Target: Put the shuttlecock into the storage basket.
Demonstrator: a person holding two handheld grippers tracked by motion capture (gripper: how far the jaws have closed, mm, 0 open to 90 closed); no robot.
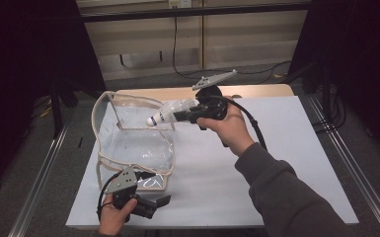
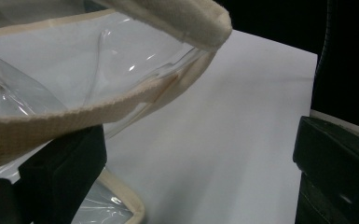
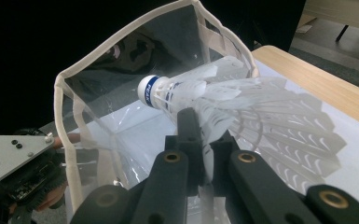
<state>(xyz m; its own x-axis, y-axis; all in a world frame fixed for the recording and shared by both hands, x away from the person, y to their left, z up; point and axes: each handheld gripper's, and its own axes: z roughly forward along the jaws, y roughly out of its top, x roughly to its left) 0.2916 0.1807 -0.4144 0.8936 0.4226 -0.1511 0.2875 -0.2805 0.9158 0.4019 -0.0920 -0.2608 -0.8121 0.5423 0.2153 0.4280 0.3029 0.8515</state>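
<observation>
text: white lettering, unreadable | on: shuttlecock (image 3: 168, 95) blue band

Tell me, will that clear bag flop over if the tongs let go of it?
Probably a bit. The clear bag has thin see-through walls that crease and wrinkle, so it looks soft and light. Its cream edging seems stiffer and is holding the mouth open, so it might sag rather than collapse. It would likely slide easily on the smooth white table.
</observation>
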